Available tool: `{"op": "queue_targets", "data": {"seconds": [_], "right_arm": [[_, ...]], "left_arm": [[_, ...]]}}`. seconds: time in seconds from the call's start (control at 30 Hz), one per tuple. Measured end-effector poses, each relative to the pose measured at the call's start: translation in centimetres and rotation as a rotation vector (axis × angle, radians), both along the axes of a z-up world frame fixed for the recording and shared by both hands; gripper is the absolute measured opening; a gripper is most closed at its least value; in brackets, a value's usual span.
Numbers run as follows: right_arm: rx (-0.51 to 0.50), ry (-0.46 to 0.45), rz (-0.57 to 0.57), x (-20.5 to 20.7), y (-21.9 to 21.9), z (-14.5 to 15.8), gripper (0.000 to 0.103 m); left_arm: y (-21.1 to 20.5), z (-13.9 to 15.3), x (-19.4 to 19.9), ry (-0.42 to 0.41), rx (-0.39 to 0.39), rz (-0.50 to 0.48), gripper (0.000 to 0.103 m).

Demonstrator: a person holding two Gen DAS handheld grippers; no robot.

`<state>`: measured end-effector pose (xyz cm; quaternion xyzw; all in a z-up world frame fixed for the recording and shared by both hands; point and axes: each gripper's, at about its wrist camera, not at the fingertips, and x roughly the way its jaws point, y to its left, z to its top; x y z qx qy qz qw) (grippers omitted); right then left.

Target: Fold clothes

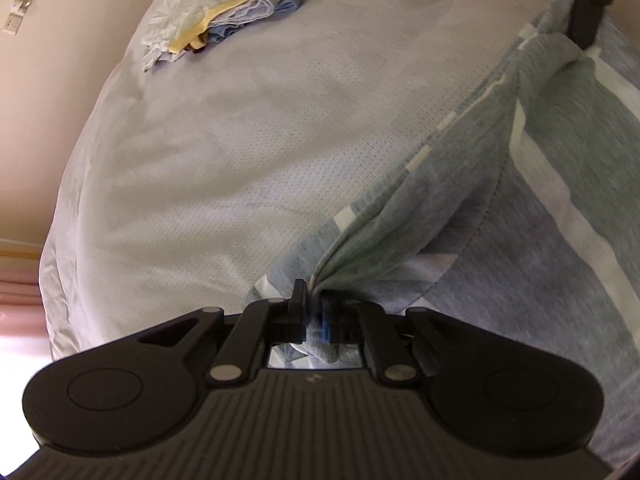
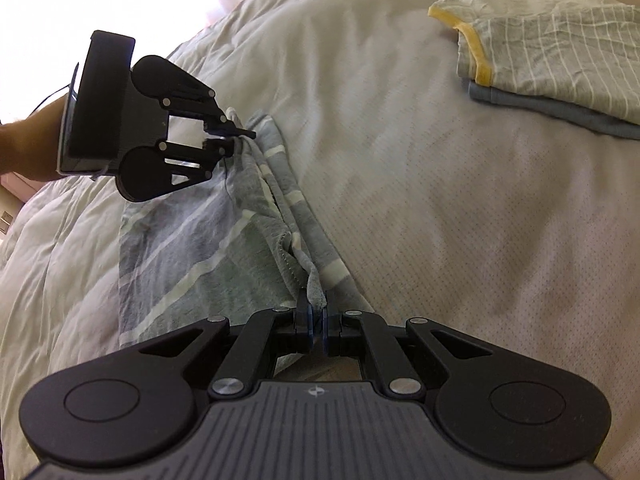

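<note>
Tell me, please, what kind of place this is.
Most likely a bedroom at home. The work surface is a bed with a pale quilted cover, a stack of folded clothes lies on it, and a wall socket shows on the plain wall beside it.

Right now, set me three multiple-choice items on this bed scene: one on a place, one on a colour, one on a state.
1. Where does the folded pile lie?
A. on the bed, apart from the striped garment
B. on top of that garment
C. on the floor

2. What colour trims the pile's top piece?
A. red
B. yellow
C. black

3. How do the left hand-held gripper and the right hand-held gripper stand?
A. both open over the bed
B. one shut, one open
C. both shut on the striped garment

A: bare bedding separates them.
B: a yellow band edges it.
C: each pinches a bunched edge of the cloth.
</note>
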<state>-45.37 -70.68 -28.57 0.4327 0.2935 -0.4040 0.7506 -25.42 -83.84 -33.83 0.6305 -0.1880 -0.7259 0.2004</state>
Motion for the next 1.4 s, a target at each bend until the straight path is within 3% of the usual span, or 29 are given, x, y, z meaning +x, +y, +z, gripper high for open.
{"op": "queue_targets", "data": {"seconds": [0.17, 0.37, 0.53, 0.7, 0.8, 0.93, 1.13, 1.4], "right_arm": [[0.014, -0.001, -0.017, -0.2, 0.3, -0.2, 0.004], [0.001, 0.003, -0.029, -0.2, 0.2, 0.1, 0.003], [0.005, 0.010, -0.026, -0.1, 0.4, -0.4, 0.003], [0.033, 0.011, -0.066, -0.8, 0.1, -0.9, 0.005], [0.036, 0.020, -0.089, -1.7, 0.3, -1.0, 0.005], [0.043, 0.036, -0.120, -2.4, 0.5, -1.2, 0.012], [0.004, 0.051, -0.164, -3.3, 0.7, -0.1, 0.013], [-0.134, 0.017, 0.004, 0.5, -0.9, 2.1, 0.018]], "left_arm": [[-0.6, 0.7, 0.3, 0.065, -0.024, 0.054, 0.019], [-1.4, 2.8, 2.3, 0.185, -0.029, 0.203, 0.020], [-1.7, 3.2, 4.1, 0.218, -0.016, 0.314, 0.023], [-0.9, 3.5, 4.8, 0.254, 0.003, 0.359, 0.024], [0.0, 3.8, 4.0, 0.297, 0.015, 0.334, 0.024], [0.4, 2.8, 1.8, 0.300, 0.033, 0.296, 0.029], [-1.2, 0.8, 1.0, 0.254, 0.033, 0.361, 0.033], [-0.6, 3.1, 3.5, 0.292, 0.005, 0.457, 0.033]]}}
